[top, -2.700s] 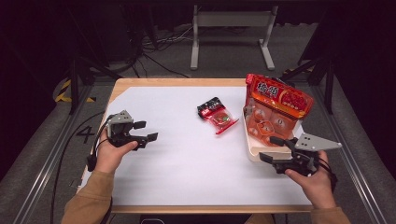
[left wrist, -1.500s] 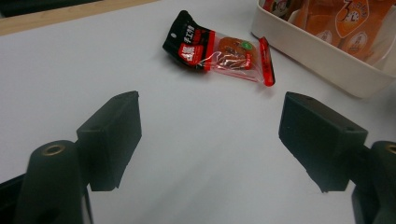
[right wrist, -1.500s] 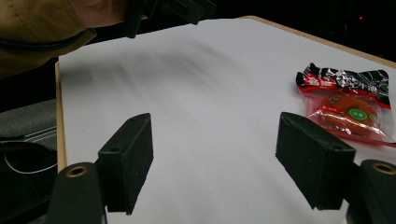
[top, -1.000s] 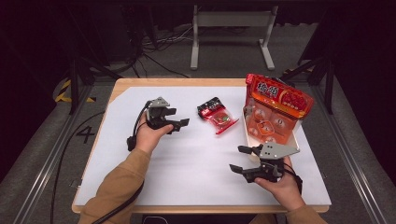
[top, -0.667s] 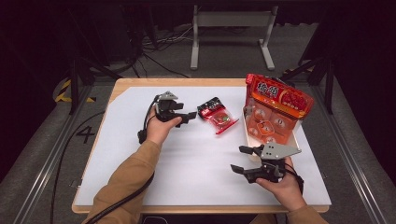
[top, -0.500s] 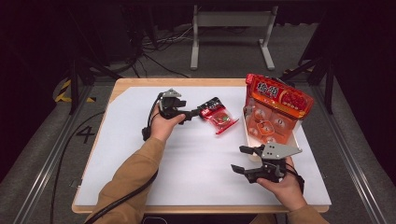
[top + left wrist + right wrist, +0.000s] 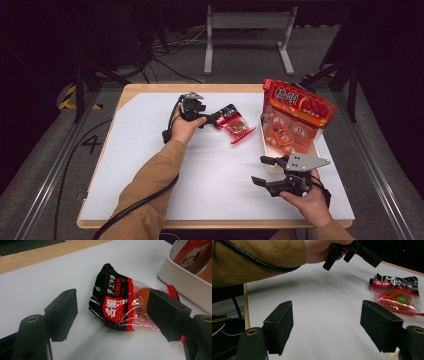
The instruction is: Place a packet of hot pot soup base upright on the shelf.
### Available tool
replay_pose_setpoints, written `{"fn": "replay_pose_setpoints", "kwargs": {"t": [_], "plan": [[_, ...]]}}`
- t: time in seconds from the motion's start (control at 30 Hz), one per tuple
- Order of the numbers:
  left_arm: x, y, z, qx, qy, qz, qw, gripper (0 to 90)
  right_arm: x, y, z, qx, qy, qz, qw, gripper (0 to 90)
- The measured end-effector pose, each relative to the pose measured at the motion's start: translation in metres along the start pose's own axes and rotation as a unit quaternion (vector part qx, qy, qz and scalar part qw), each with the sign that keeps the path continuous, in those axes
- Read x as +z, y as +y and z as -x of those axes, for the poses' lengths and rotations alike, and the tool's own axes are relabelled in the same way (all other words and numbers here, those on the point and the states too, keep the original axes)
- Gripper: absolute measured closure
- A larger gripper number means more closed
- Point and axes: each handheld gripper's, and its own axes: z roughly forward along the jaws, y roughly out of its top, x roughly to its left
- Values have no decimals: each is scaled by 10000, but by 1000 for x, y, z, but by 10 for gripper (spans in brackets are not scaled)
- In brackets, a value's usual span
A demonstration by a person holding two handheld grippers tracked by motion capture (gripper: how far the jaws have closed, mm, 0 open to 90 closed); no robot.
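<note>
Glossy plastic snack packet — matt white table cover

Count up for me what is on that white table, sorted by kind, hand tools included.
Small snack packets: 1, the black-and-red snack packet
Large red snack bags: 1, the red snack bag
Trays: 1, the white tray under that bag
Hand-held grippers: 2, the left gripper and the right gripper
Total: 5

Both grippers' jaws wide apart
</note>
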Motion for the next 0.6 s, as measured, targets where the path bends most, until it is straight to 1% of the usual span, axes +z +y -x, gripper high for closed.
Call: {"fn": "replay_pose_setpoints", "kwargs": {"t": [0.03, 0.13, 0.27, 0.3, 0.4, 0.43, 0.47, 0.5, 0.57, 0.6], "plan": [[2, 0, 1, -43, -20, -2, 10000, 257, -1, 0, 0, 12, -4, 7, 10000, 274], [9, 2, 3, -50, -90, -68, 9999, 259, -2, -1, 1, 44, -6, 0, 10000, 273], [19, 3, 4, -72, -58, -213, 9997, 257, -5, -2, 0, 47, -9, 8, 10000, 274], [22, 3, 3, -110, -54, -264, 9996, 257, -5, -2, 0, 50, -8, 8, 10000, 274], [29, 2, 3, -231, -80, -491, 9985, 256, -7, -2, -1, 48, -17, 17, 10000, 274], [31, 2, 2, -255, -109, -554, 9981, 256, -7, -2, -1, 48, -18, 14, 10000, 274], [32, 1, 2, -293, -180, -605, 9976, 255, -8, -2, -1, 43, -19, 12, 10000, 274], [34, 1, 3, -319, -193, -626, 9973, 256, -8, -2, -1, 29, -22, -4, 10000, 275], [34, 0, 1, -296, -149, -639, 9974, 257, -8, -2, -2, -17, -15, -27, 10000, 274], [34, 0, 1, -357, -164, -673, 9970, 256, -8, -2, -3, -24, -12, -28, 10000, 274]]}}
